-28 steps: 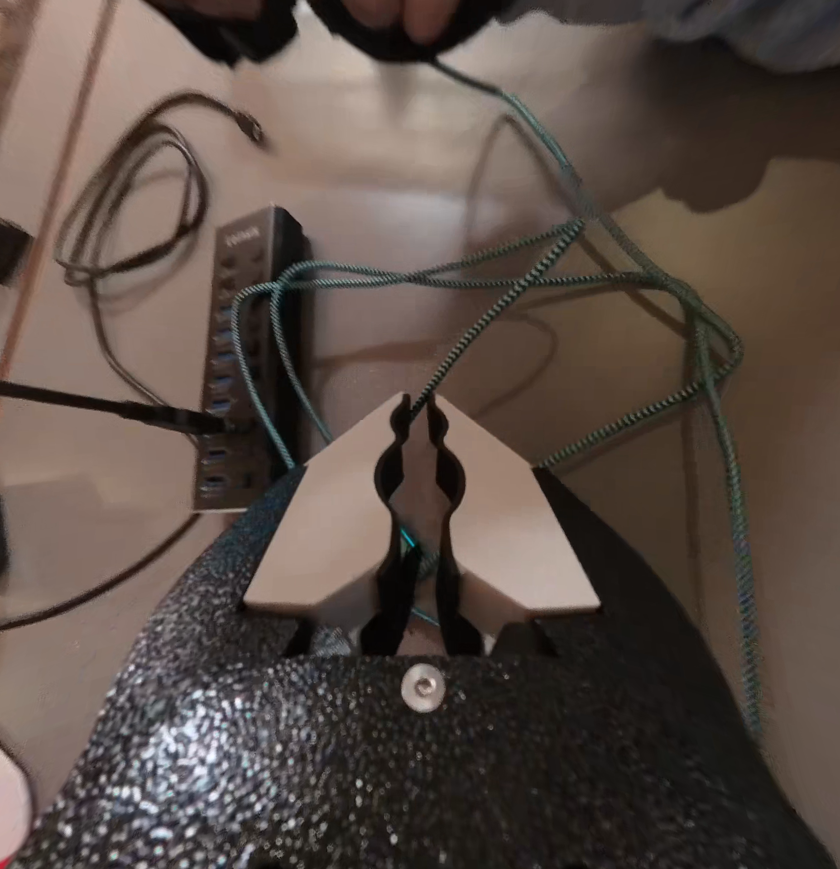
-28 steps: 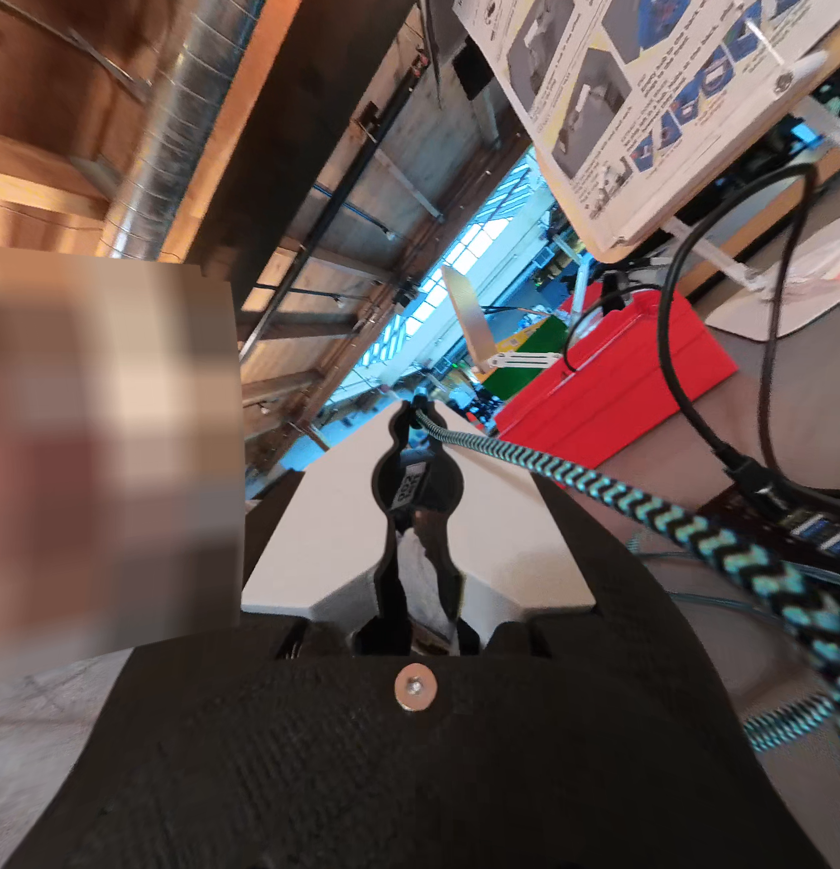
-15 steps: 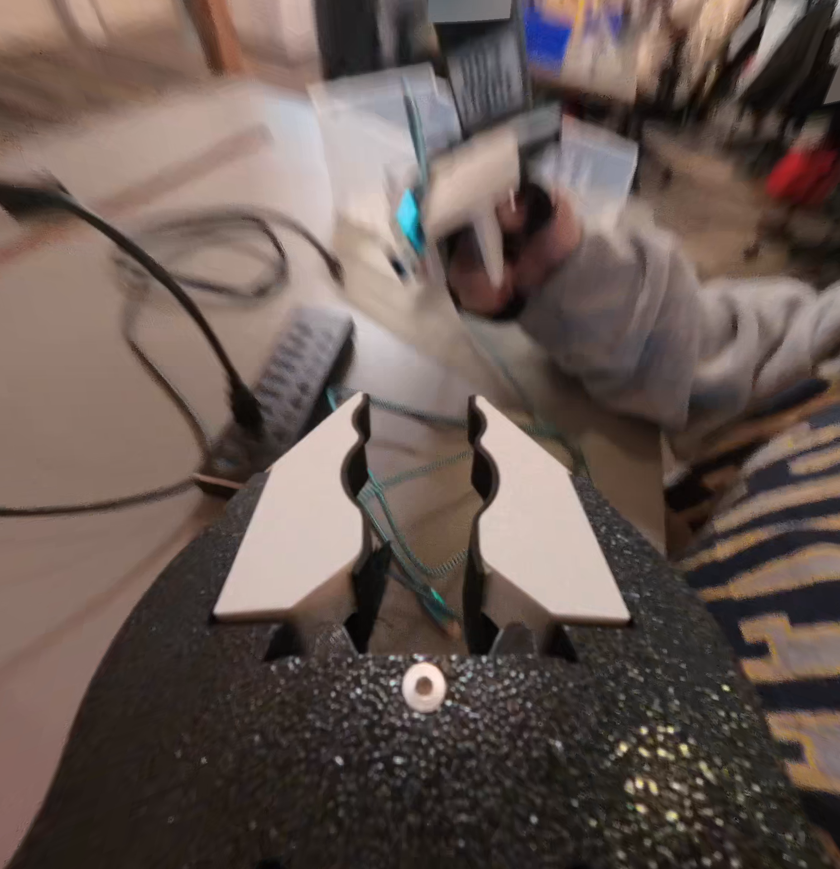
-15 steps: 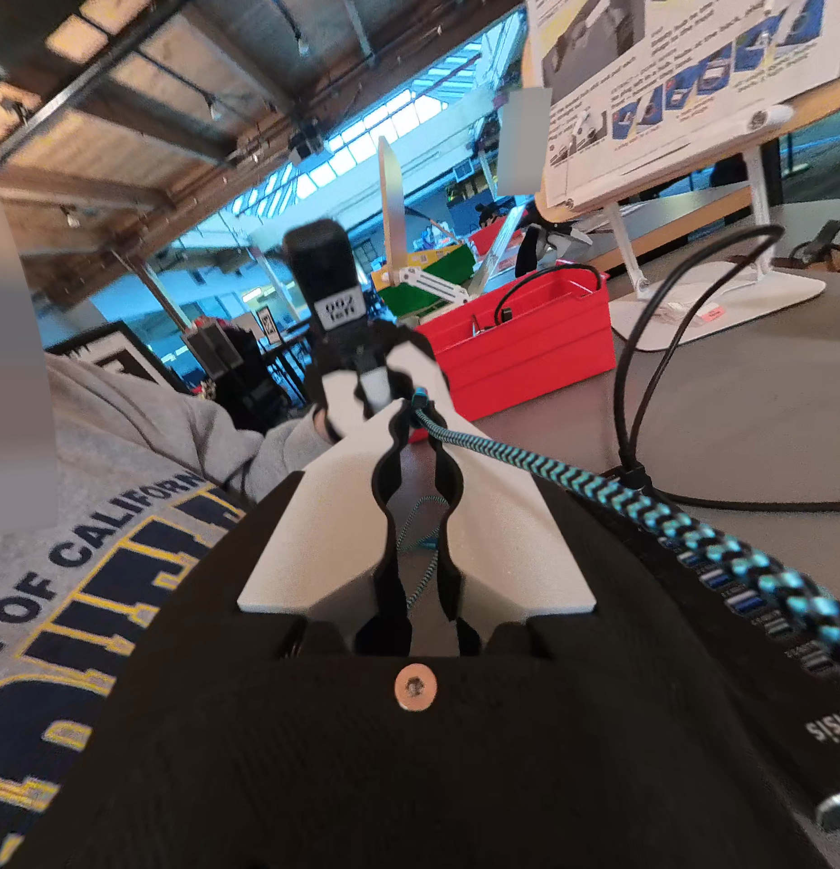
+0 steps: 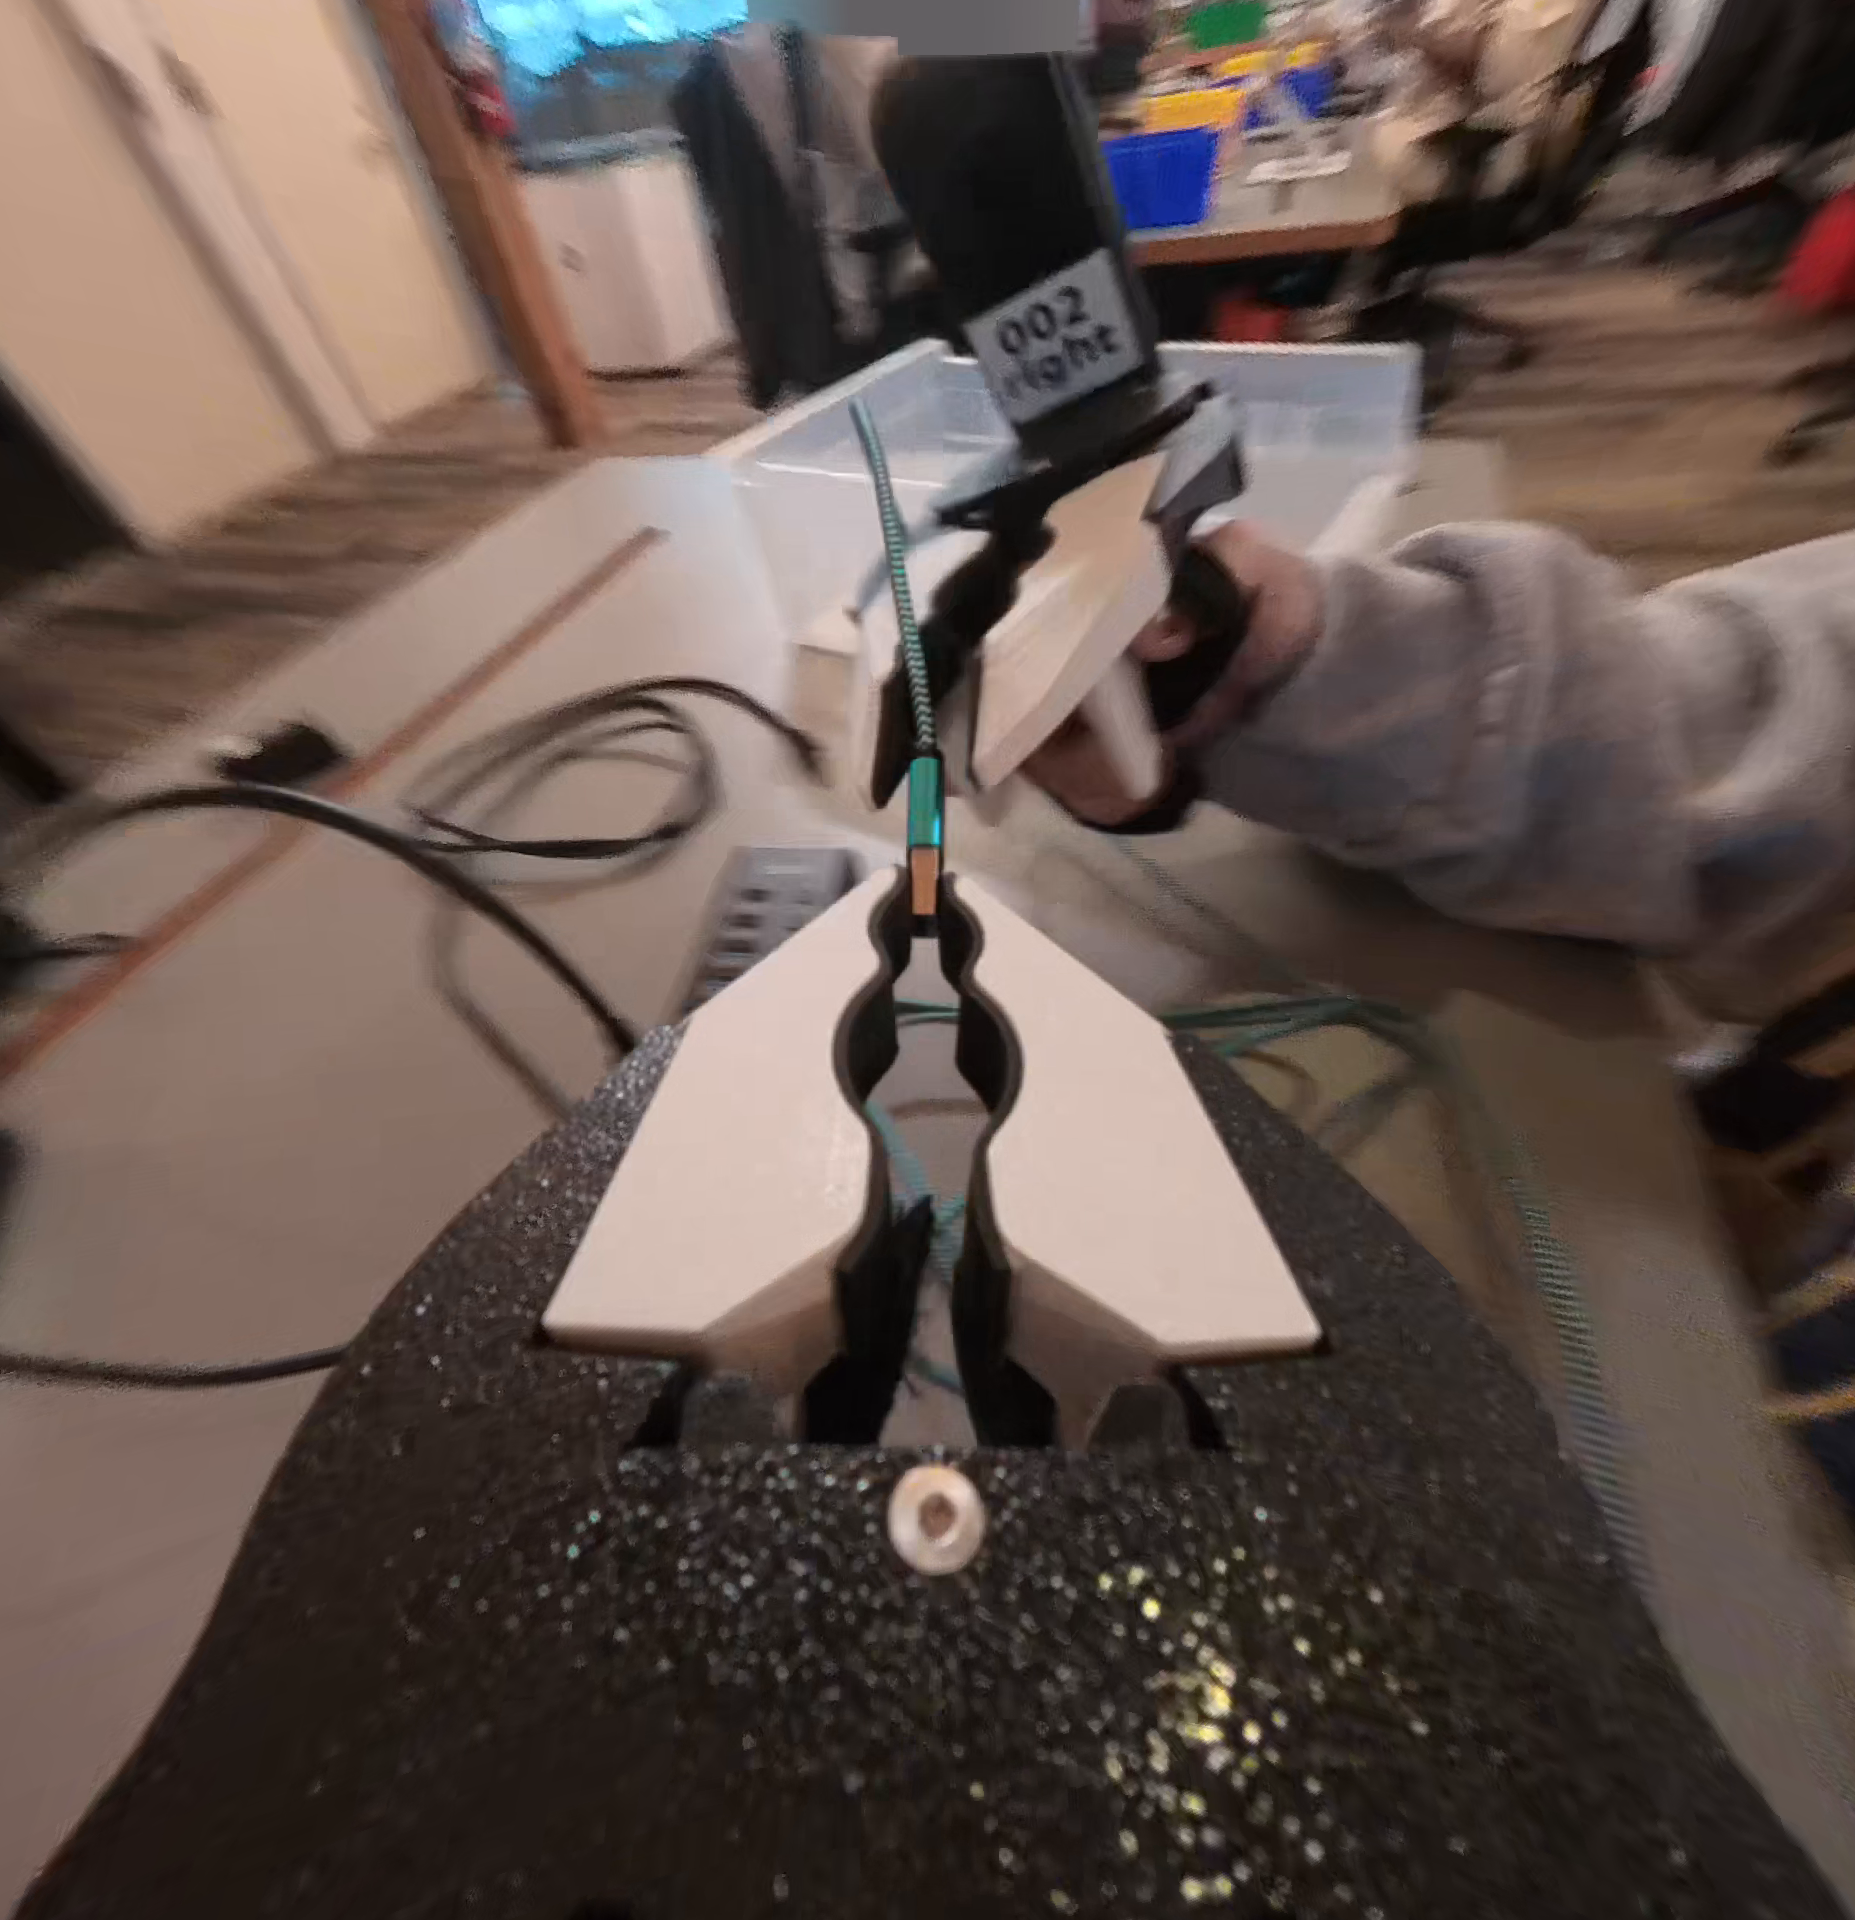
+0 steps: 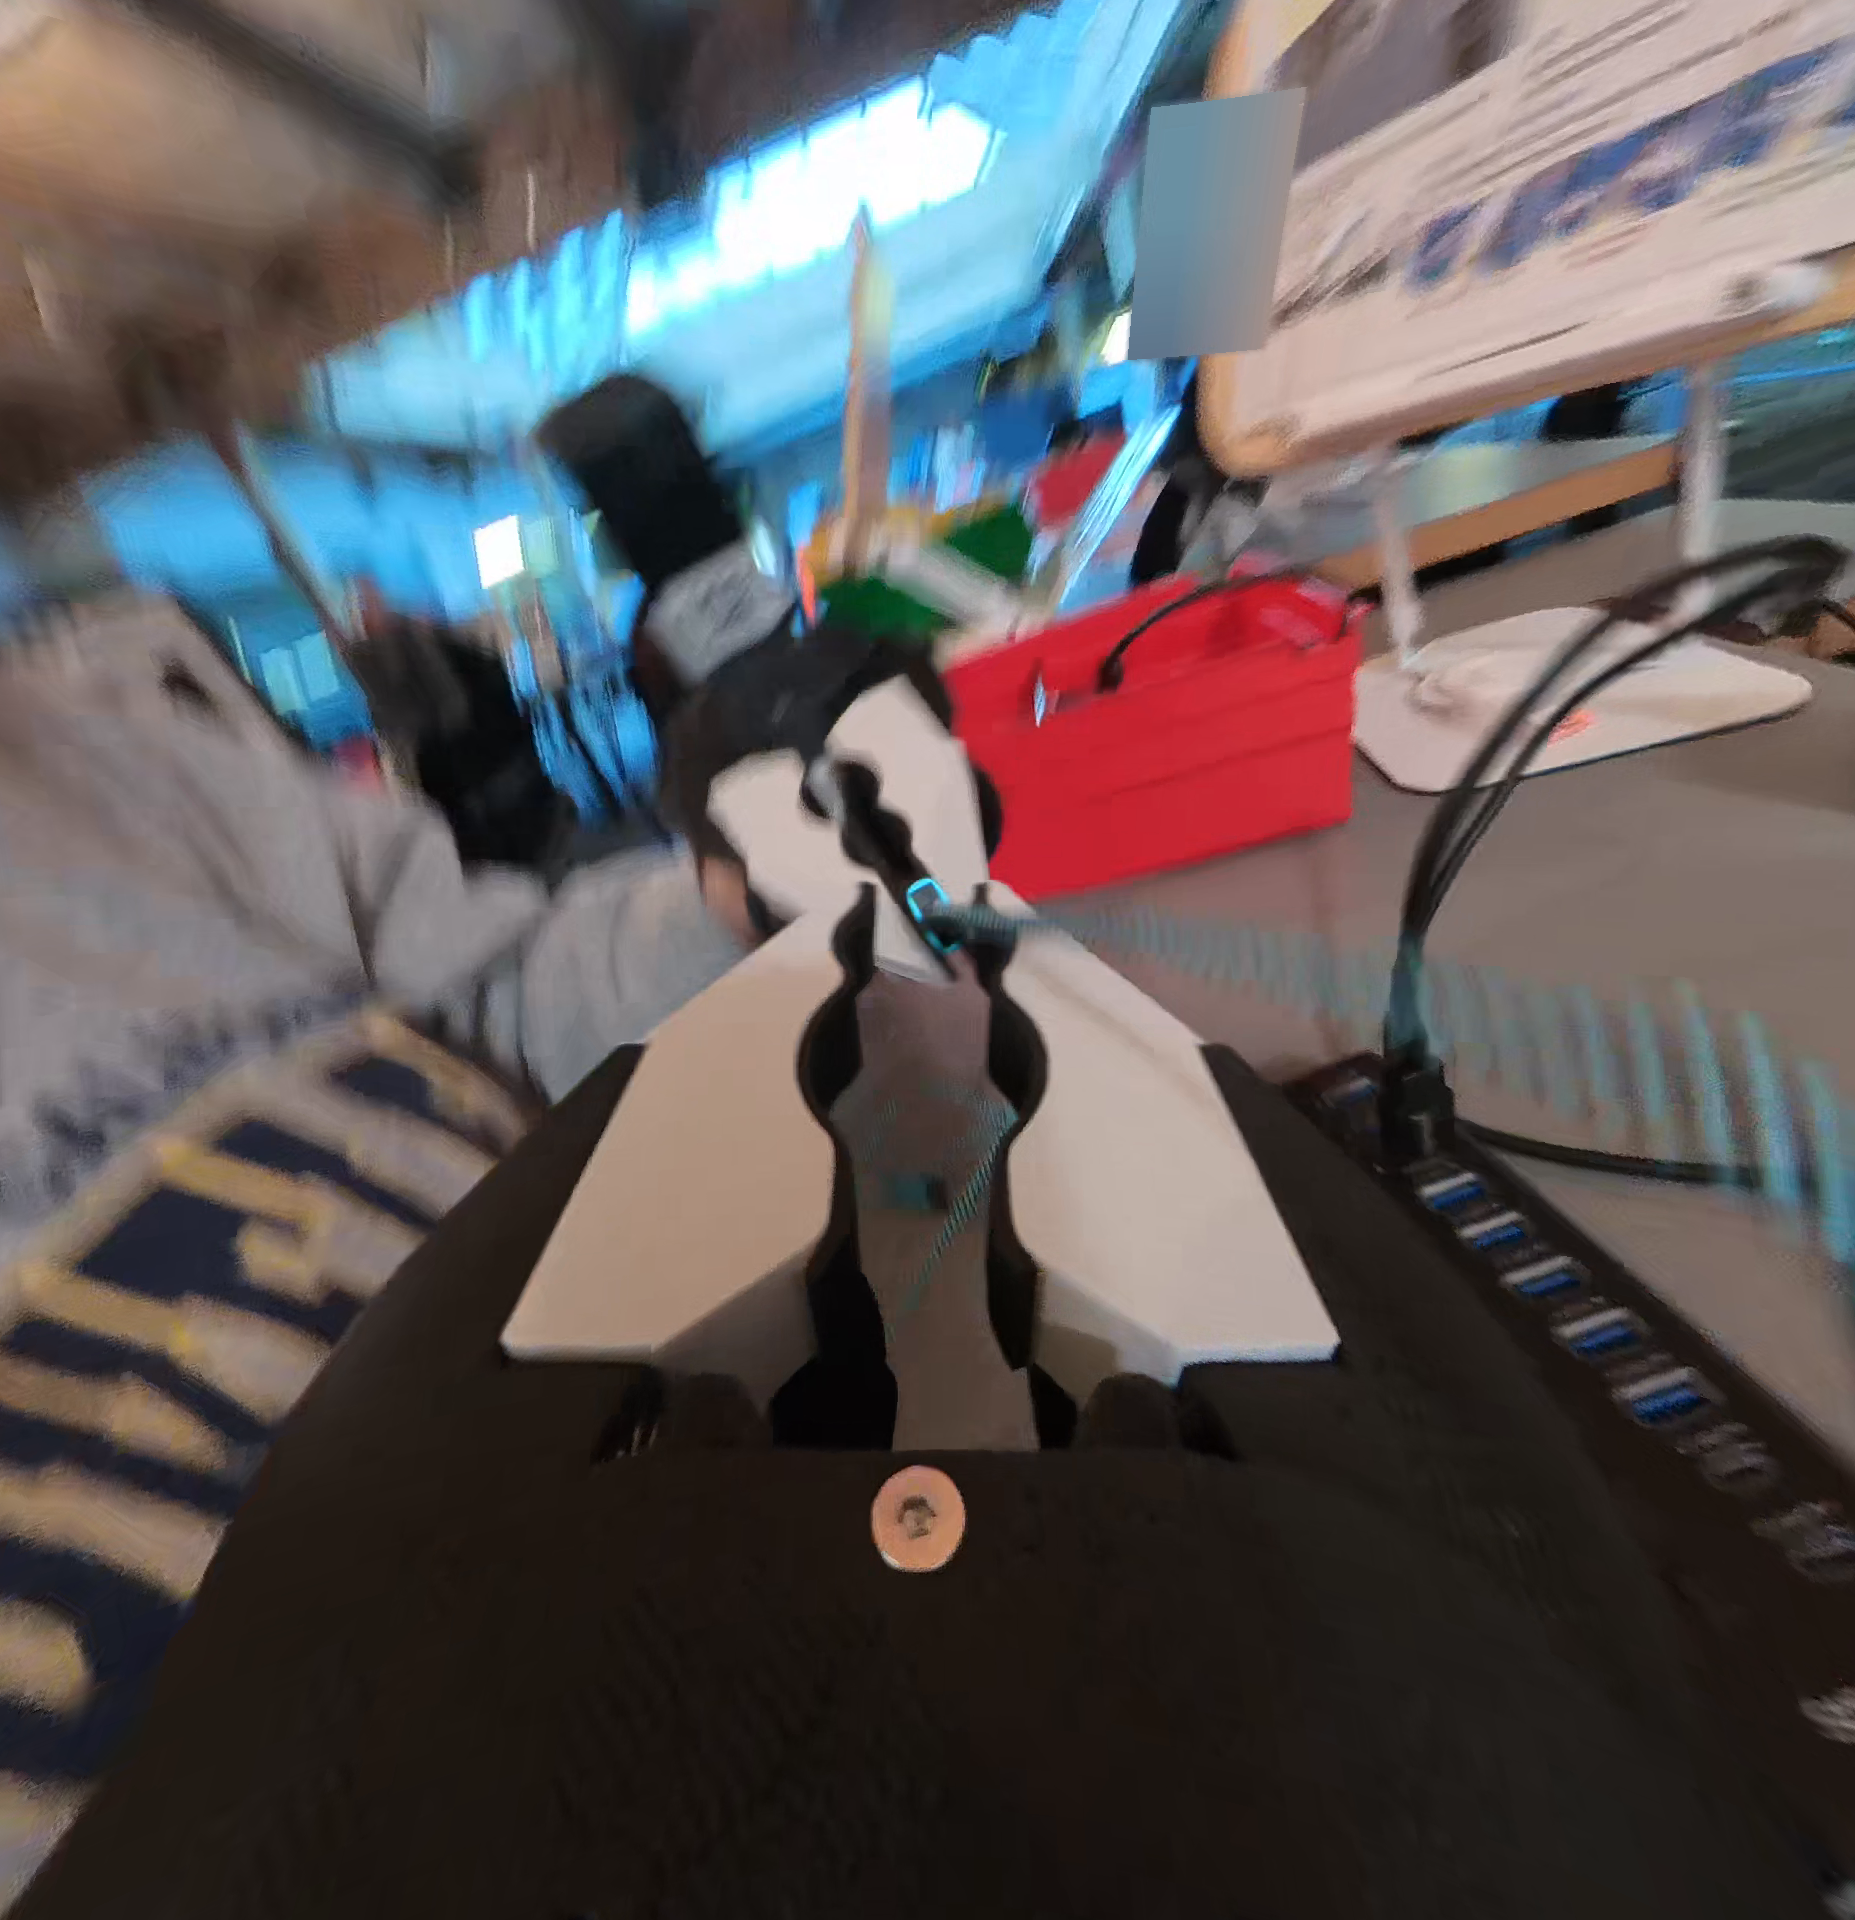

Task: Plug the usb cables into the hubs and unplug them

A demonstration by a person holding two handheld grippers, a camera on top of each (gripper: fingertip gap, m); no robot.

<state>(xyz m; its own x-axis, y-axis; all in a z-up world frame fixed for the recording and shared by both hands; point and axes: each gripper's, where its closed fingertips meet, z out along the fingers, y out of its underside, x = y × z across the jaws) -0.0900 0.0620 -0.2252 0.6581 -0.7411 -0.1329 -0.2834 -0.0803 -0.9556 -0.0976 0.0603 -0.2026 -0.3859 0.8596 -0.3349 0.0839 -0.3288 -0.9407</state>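
My left gripper (image 5: 923, 899) is shut on the metal plug (image 5: 924, 888) of the teal braided USB cable (image 5: 902, 623), held in the air above the table. My right gripper (image 6: 923, 914) faces it closely with its jaws apart. The plug (image 6: 928, 902) and braided cable (image 6: 990, 920) lie against its right fingertip. The right gripper also shows in the left wrist view (image 5: 964, 675), with the cable running up along its fingers. The dark multi-port hub (image 6: 1588, 1330) lies on the table at the right, and shows behind my left fingers (image 5: 777, 904). A black cable (image 6: 1422, 1091) is plugged into it.
Loose black cables (image 5: 549, 769) loop on the tan table (image 5: 279, 1091) at the left. Slack teal cable (image 5: 1318, 1018) lies to the right. A red bin (image 6: 1162, 748) and a white stand base (image 6: 1588, 707) are behind the hub. A person's grey sleeve (image 5: 1525, 748) is close by.
The left gripper opened, let the cable's middle go, rose and shut on the plug. The right gripper swung to face it, and its jaws opened off the cable.
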